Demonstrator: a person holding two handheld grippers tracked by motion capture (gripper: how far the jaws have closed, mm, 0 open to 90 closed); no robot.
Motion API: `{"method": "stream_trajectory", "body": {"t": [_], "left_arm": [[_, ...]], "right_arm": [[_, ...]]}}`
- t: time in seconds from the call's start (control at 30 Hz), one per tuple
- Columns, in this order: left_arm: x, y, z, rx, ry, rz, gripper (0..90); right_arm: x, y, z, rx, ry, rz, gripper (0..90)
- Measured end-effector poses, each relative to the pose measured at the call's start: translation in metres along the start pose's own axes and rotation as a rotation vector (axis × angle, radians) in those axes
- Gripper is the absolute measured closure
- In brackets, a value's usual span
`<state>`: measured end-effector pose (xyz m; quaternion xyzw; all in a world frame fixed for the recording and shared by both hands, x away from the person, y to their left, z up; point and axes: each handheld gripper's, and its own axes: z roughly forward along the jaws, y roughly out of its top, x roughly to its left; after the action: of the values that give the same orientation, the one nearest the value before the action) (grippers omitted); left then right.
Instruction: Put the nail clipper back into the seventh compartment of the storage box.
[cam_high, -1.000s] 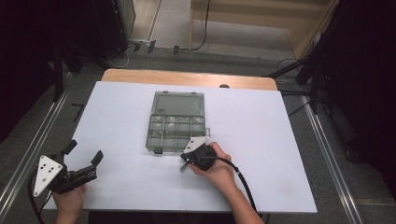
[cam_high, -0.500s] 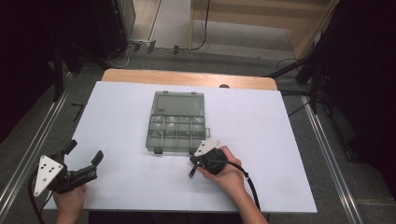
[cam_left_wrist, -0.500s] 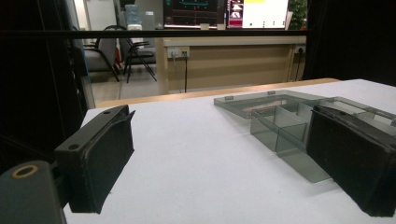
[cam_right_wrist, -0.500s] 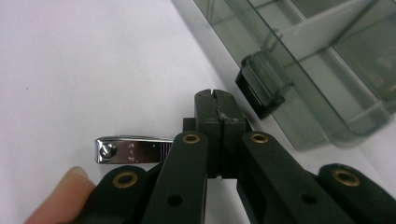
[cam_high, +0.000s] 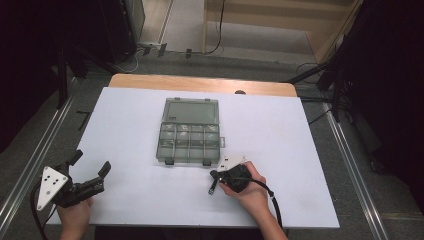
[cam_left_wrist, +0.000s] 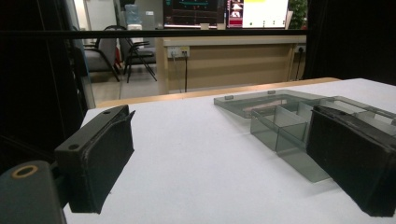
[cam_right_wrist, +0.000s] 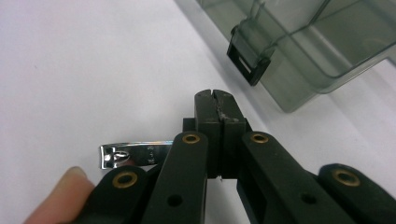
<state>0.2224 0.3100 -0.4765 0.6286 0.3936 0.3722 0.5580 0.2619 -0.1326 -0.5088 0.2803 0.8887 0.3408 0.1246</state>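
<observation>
right tongs pulled back near from box, clamped on nail clipper | left tongs apart, idle | clipper out

I work in a laboratory or office-type recording room, not a home. My counter is a white sheet laid over a wooden top, framed by metal rails along both sides and surrounded by black curtains. Cables run across the grey floor beyond the far edge. In the left gripper view, past the counter, I see office chairs on a hard floor, a low wooden partition with wall sockets, and lit display screens mounted above it.
</observation>
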Motion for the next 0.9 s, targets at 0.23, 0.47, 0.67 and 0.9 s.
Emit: {"method": "stream_trajectory", "body": {"t": [0.23, 0.47, 0.67, 0.9], "left_arm": [[0.000, 0.000, 0.000, -0.001, -0.001, 0.000, 7.2], [0.000, 0.000, 0.000, -0.001, -0.004, 0.004, 7.2], [-0.001, 0.000, 0.000, 0.000, -0.003, 0.008, 7.2], [0.000, 0.000, 0.000, -0.002, -0.003, 0.004, 7.2]], "right_arm": [[0.002, -0.005, -0.015, -0.023, -0.042, 0.065, 90.0], [0.003, -0.015, -0.014, 0.014, -0.043, 0.141, 90.0], [0.006, -0.008, -0.005, 0.018, -0.037, 0.135, 90.0], [0.004, 0.002, 0.005, 0.012, -0.015, 0.127, 90.0]]}}
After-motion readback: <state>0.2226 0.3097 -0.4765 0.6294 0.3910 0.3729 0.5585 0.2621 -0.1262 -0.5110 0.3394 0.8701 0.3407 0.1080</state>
